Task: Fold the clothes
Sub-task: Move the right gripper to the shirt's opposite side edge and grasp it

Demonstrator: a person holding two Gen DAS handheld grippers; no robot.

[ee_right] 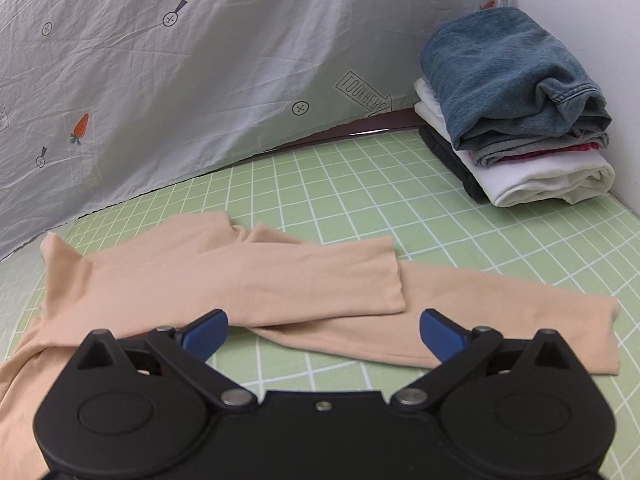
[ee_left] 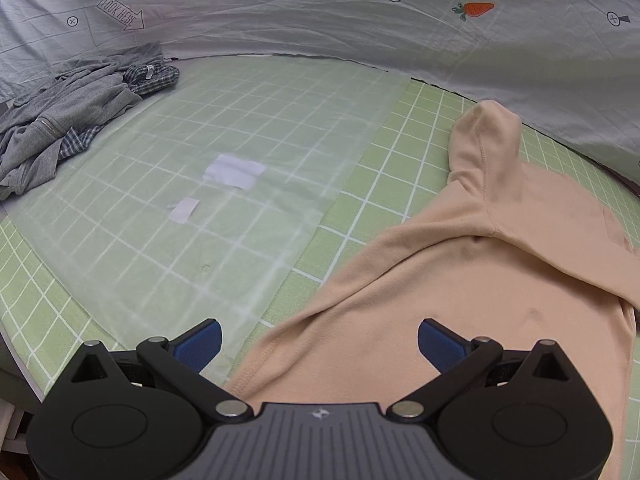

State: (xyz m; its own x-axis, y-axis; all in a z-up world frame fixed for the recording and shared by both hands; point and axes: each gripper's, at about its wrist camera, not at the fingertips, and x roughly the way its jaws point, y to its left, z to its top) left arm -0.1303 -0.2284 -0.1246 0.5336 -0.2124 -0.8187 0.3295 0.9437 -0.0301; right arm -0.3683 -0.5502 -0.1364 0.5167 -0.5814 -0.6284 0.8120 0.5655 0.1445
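Fingers of both grippers (ee_left: 319,345) (ee_right: 323,336) wide apart, empty, over peach top (ee_right: 224,276); folded stack (ee_right: 516,120) well apart.

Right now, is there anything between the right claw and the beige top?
Nothing visible. The right claw is open above the beige top, whose two sleeves lie across the green mat.

A green cutting mat (ee_left: 360,184) ruled with a white grid covers the work surface. A translucent plastic sheet (ee_left: 224,148) lies over its ten o'clock portion, with two white paper scraps (ee_left: 234,172) apparently beneath it, though the haze makes that hard to confirm. Across twelve o'clock hangs a wrinkled pale bedsheet (ee_right: 200,72) printed with carrots (ee_left: 476,9) and arrow signs (ee_left: 120,14). A white wall (ee_right: 592,40) stands at two o'clock.
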